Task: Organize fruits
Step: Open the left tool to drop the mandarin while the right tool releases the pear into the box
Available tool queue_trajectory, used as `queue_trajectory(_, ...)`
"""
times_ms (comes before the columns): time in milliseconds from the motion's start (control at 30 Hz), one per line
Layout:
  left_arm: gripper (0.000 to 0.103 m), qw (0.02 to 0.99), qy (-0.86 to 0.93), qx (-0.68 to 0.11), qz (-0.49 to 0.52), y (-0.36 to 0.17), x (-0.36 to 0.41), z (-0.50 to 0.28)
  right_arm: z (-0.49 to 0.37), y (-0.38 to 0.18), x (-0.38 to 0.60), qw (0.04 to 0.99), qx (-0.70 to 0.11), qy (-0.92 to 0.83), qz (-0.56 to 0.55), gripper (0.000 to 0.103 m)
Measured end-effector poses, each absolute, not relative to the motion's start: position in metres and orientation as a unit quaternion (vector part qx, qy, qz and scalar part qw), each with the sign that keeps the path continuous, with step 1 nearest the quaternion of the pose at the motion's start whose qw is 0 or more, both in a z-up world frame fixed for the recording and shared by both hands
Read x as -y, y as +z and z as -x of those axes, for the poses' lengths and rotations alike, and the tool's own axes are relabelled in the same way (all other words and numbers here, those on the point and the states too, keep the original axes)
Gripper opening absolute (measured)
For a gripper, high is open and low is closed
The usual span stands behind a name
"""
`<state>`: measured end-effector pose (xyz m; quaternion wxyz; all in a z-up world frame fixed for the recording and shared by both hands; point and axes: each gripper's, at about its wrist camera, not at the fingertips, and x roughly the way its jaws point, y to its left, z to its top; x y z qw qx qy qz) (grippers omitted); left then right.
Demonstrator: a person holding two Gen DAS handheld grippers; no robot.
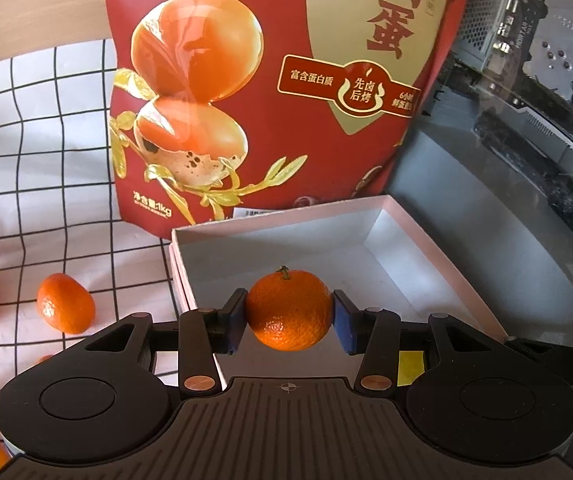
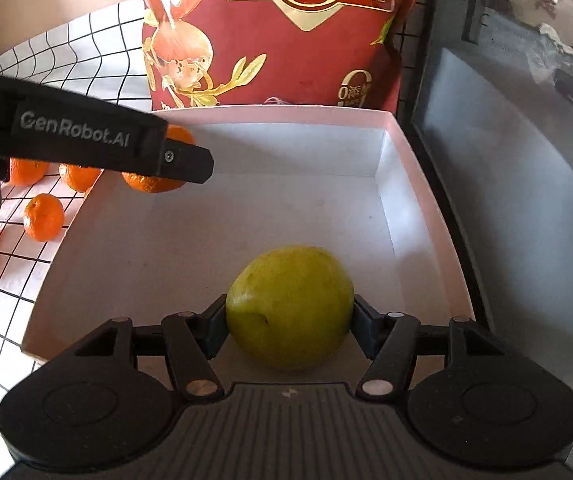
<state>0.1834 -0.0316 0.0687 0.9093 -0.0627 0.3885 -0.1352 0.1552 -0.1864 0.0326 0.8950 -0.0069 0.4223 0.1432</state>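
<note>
A shallow white box (image 1: pixel 426 264) with a pale pink rim sits on a tabletop covered by a white cloth (image 1: pixel 46 140) with a black grid. The left claw (image 1: pixel 289 322) is clamped on a small orange mandarin (image 1: pixel 289 310) with a short green stem, held between its two blue pads above the near left part of the box. The right claw (image 2: pixel 289 326) grips a yellow-green round fruit (image 2: pixel 289 306), held low over the box (image 2: pixel 418 208) floor at its near edge. A tall red snack bag (image 1: pixel 266 92) printed with eggs and Chinese text stands just behind the box. More mandarins lie on the cloth to the left of the box, among them one loose mandarin (image 1: pixel 65 303) near its left wall. To the right of the box is a grey surface (image 1: pixel 466 184).
</note>
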Motion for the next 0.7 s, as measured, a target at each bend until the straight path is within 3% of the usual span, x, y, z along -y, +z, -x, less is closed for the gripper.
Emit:
queue_trajectory(100, 0.050, 0.909, -0.140, -0.386, 0.071, 0.069, 0.029, -0.177, -0.132, 0.047, 0.193, 0.915, -0.377, 0.146, 0.001, 0.066)
queue_trajectory(200, 0.050, 0.908, -0.153, -0.387, 0.056, 0.069, 0.035, -0.172, -0.088, 0.067, 0.205, 0.942, -0.303, 0.144, 0.006, 0.078)
queue_trajectory(267, 0.050, 0.909, -0.153, -0.386, 0.040, 0.069, 0.044, -0.170, -0.064, 0.074, 0.214, 0.947, -0.279, 0.159, -0.002, 0.080)
queue_trajectory(700, 0.050, 0.896, -0.148, -0.416, 0.044, 0.050, 0.079, -0.184, 0.008, 0.071, 0.217, 0.939, -0.266, 0.214, 0.048, 0.080)
